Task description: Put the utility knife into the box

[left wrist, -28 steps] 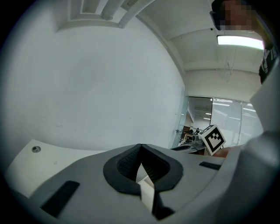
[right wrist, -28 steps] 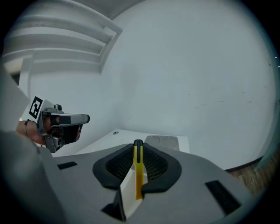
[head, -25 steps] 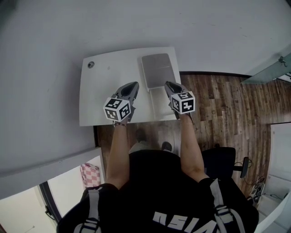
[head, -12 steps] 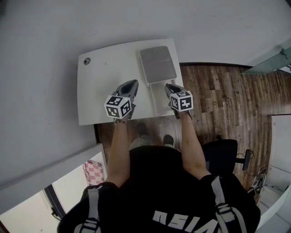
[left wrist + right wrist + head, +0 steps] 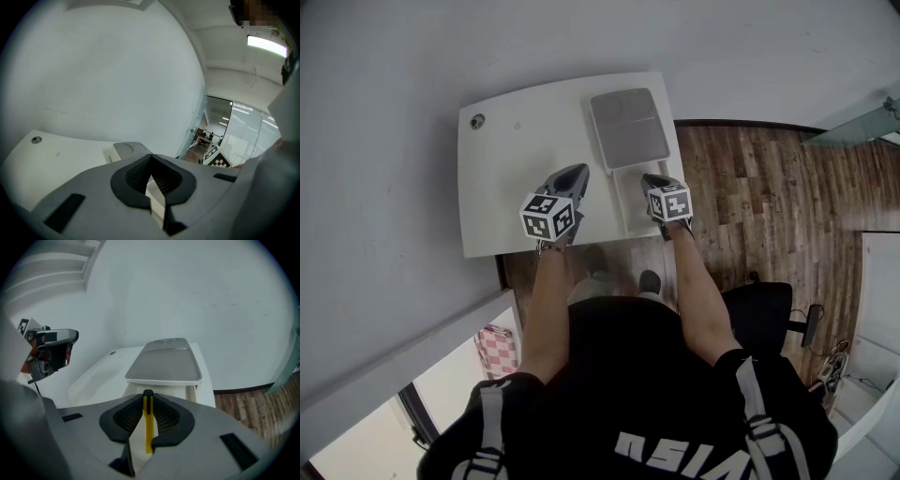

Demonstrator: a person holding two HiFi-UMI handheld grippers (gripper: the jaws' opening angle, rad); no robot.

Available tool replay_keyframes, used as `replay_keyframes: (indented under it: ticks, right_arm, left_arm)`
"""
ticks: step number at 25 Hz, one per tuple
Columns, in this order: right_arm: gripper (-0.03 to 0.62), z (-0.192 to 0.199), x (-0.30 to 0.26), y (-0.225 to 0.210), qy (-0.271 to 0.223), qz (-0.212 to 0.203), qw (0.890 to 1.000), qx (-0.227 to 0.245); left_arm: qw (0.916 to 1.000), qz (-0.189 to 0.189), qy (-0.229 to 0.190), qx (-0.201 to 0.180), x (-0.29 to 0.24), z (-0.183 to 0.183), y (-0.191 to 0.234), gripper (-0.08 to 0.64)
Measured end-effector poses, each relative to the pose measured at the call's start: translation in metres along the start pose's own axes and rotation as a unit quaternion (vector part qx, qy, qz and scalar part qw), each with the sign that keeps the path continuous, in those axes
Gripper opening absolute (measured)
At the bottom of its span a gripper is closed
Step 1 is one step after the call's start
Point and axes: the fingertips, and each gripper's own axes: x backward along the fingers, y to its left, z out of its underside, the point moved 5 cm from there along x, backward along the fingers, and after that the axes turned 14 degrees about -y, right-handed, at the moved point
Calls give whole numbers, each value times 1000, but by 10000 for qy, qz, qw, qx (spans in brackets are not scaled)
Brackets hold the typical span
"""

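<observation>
A yellow utility knife (image 5: pixel 148 427) with a black tip stands upright between the pads of my right gripper (image 5: pixel 147 394), which is shut on it. In the head view the right gripper (image 5: pixel 650 179) hangs over the open white box (image 5: pixel 630 208), just below its grey lid (image 5: pixel 627 127). The right gripper view shows the box's open white body (image 5: pixel 161 392) directly ahead, under the grey lid (image 5: pixel 165 363). My left gripper (image 5: pixel 578 172) hovers over the table to the left of the box; its jaws (image 5: pixel 151 157) meet at the tips with nothing between them.
The white table (image 5: pixel 516 178) carries a small round fitting (image 5: pixel 477 121) at its far left corner. A pale wall lies behind the table, wooden floor (image 5: pixel 750 178) to the right. The person's arms and black shirt fill the near side.
The head camera has shifted a little. The right gripper with the knife sits slightly nearer the person, over the open box. The left gripper has hardly moved.
</observation>
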Motion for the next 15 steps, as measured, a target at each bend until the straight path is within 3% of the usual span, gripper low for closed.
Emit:
replay_keyframes:
  ticks: [15]
  right_arm:
    - [83, 46, -35, -5, 954, 232, 9951, 69]
  left_arm:
    - [9993, -230, 111, 278, -1, 13, 32, 25]
